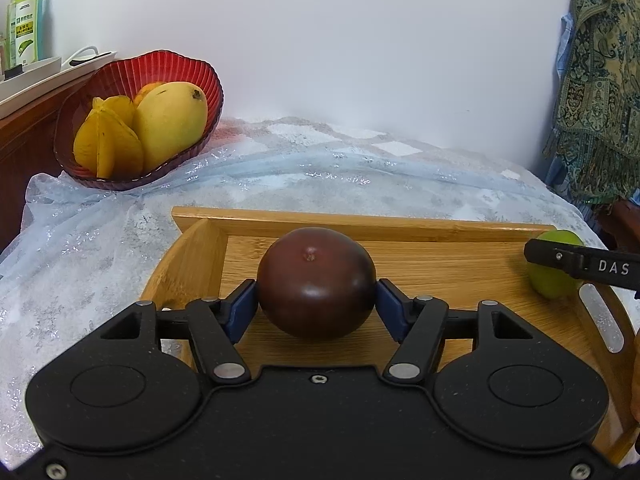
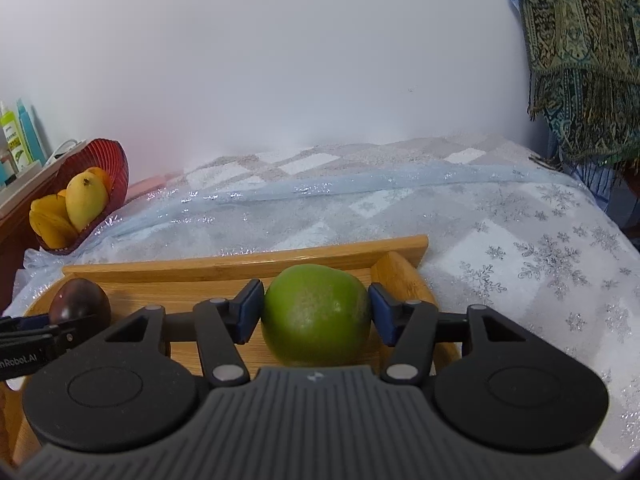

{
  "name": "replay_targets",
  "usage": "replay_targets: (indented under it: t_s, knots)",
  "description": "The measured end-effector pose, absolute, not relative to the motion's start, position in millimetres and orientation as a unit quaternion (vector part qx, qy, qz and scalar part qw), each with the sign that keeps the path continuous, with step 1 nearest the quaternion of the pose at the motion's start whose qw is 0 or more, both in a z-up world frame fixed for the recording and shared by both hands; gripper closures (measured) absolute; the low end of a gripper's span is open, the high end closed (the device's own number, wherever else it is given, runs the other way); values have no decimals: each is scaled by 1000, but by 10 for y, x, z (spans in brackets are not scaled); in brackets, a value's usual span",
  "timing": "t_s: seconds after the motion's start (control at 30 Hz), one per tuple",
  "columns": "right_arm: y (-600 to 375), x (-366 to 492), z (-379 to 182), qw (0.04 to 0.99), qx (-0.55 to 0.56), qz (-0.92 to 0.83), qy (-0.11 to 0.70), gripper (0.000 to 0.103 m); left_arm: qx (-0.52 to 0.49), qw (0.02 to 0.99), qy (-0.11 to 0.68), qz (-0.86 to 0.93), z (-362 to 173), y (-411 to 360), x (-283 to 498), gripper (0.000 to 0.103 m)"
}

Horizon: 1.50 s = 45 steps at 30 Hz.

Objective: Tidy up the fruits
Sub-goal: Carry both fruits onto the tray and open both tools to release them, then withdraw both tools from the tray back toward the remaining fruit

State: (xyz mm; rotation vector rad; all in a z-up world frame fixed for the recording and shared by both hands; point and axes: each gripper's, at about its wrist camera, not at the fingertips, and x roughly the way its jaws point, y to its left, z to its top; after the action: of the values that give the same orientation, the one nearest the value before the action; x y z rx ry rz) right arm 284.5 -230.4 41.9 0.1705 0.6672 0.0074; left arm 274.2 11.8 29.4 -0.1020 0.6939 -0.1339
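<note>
Two grippers' jaws over the wooden tray (image 1: 360,224), left gripper (image 1: 316,304) around a purple fruit (image 1: 316,284), right gripper (image 2: 316,310) around a green one (image 2: 316,314) (pad contact unclear)

Dark purple fruit (image 1: 316,283) and green fruit (image 2: 316,314) on wooden tray (image 1: 400,227).

A home, likely a bedroom: a bed (image 2: 460,216) under a snowflake-patterned cover carries a wooden tray (image 1: 360,224) and a red fruit bowl (image 1: 132,76), a fringed paisley shawl (image 2: 580,52) hangs at right, and toiletry bottles (image 1: 24,20) stand on a wooden cabinet at left.
</note>
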Motion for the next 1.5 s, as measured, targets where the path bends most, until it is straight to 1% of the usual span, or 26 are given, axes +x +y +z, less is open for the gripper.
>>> replay_targets:
  t_s: [0.03,0.07,0.1,0.13,0.17,0.33,0.37,0.43,0.8,1.03,1.27,1.37,1.4,1.47,1.5]
  knots:
    - [-2293,2840,421,942,81,4,326,42,-49,937,339,-65,297,120,2739,39]
    - [-2289,2838,422,942,80,5,327,38,-48,937,339,-65,299,123,2735,37]
    - [-2293,2834,420,941,82,6,327,37,-48,937,339,-64,300,128,2733,36]
    - [-2298,2831,419,941,84,8,328,36,-48,937,340,-64,300,132,2731,32]
    - [-2301,2828,418,941,86,9,328,31,-49,937,341,-63,299,138,2732,29]
    - [-2294,2804,435,942,85,10,326,29,-60,933,347,-66,288,177,2750,27]
    - [-2292,2797,440,942,83,10,325,28,-60,933,348,-65,288,179,2752,22]
    - [-2292,2786,449,943,83,11,324,27,-61,933,348,-64,289,184,2750,16]
    - [-2250,2662,530,948,71,8,310,13,-56,936,342,-68,360,183,2634,15]
    - [-2160,2435,608,953,60,1,295,9,-67,938,330,-80,470,220,2377,15]
    - [-2006,2102,730,963,46,9,266,0,-95,938,321,-90,568,263,2030,15]
    - [-1943,1931,742,969,35,6,244,0,-88,941,313,-97,623,222,1911,15]
    - [-1922,1875,738,971,28,6,239,0,-83,942,309,-98,639,209,1863,14]
    - [-1885,1779,731,973,14,2,232,0,-78,946,300,-97,659,191,1757,5]
    - [-1877,1731,725,973,10,0,229,0,-78,947,295,-96,661,189,1698,5]
